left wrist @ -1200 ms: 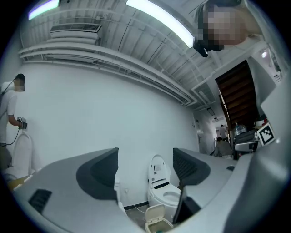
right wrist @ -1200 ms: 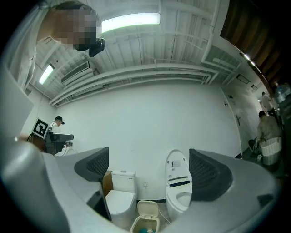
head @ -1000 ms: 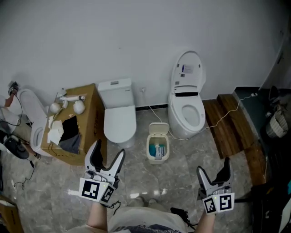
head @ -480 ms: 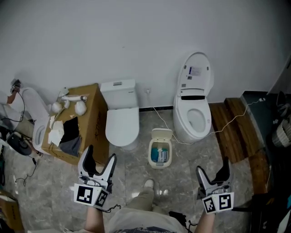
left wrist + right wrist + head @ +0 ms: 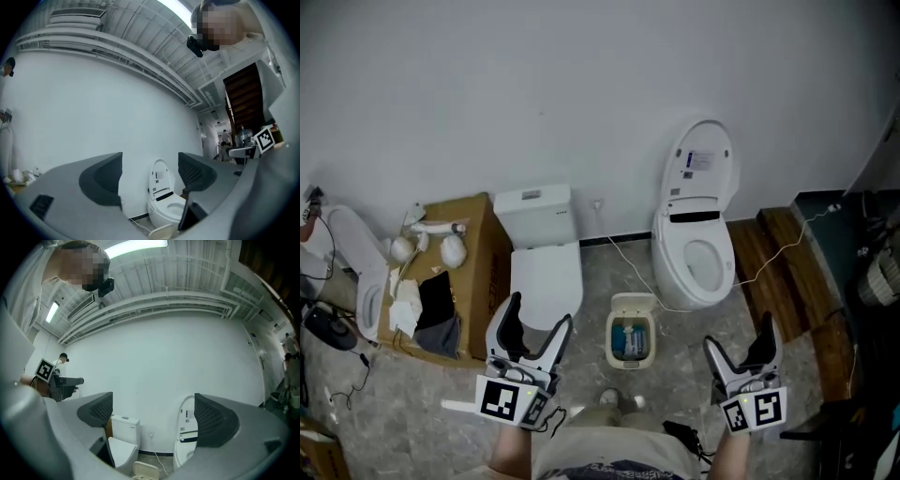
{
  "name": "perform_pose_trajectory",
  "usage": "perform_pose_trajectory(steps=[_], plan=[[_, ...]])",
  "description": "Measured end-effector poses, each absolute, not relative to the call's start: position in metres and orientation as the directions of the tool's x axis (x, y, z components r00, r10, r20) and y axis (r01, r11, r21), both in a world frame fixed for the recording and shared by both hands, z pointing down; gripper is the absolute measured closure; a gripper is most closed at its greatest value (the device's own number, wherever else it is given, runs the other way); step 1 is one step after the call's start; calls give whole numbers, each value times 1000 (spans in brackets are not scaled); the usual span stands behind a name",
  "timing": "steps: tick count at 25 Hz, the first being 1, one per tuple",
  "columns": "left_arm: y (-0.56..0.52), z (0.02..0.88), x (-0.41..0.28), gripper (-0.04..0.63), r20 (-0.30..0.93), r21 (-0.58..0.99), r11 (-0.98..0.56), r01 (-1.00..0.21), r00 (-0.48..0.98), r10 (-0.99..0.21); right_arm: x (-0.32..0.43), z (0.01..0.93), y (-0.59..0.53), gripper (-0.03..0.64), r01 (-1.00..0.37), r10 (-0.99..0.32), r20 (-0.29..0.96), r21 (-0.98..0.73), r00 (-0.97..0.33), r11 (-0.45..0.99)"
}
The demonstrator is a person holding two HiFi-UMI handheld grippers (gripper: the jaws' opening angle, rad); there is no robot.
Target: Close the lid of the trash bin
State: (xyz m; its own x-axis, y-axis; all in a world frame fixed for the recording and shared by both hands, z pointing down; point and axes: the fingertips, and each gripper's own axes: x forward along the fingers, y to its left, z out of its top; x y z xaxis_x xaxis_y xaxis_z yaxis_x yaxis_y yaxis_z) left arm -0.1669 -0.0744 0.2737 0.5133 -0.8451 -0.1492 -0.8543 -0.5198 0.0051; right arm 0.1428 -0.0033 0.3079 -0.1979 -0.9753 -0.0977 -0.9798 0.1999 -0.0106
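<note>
Standing open on the grey stone-patterned floor [image 5: 586, 364], the small cream plastic trash bin [image 5: 630, 343] is showing blue and white rubbish inside. Its hinged lid [image 5: 634, 303] is tilting up at the far side, toward the white wall. The bin is sitting between a white toilet with a shut lid [image 5: 546, 277] on its left and a white toilet with a raised lid [image 5: 698, 225] on its right, apart from both. A thin white cable [image 5: 630, 265] is trailing across the floor behind it.

The left gripper [image 5: 539, 317] is hovering near the bin's left, in front of the shut toilet. Its jaws are spread wide with nothing held, and only the raised-lid toilet [image 5: 161, 197] and the lid's edge [image 5: 161, 232] are showing through the gap. The right gripper [image 5: 741, 339] is hanging well off to the bin's right, its jaws likewise spread and empty. A brown cardboard box [image 5: 483, 272] is standing left of the shut toilet, with white and dark items on top.
</note>
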Motion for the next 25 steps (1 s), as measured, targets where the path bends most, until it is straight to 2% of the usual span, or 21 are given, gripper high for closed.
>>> perform_pose_trajectory(steps=[8,12,15,20,22,25], plan=[[-138,302,-128,243,-100,24,-553,-833,548,-830,137,334,-73,94,-970,-970,-26,12,-242,242],[-162,286,-115,244,-149,6,-524,-852,517,-843,128,349,-113,97,-943,-944,25,49,-328,328],[-174,284,-104,244,-147,9,-509,-861,502,-852,119,372,-146,95,-891,-897,115,115,-427,439],[-195,300,-86,244,-88,-4,-484,-875,483,-871,94,460,-199,81,-687,-690,372,165,-621,708],[-204,305,-81,244,-84,-10,-468,-884,467,-880,83,516,-213,77,-559,-562,521,183,-642,809],[-217,310,-76,244,-88,-21,-437,-899,437,-895,69,611,-222,63,-343,-329,728,136,-602,929]])
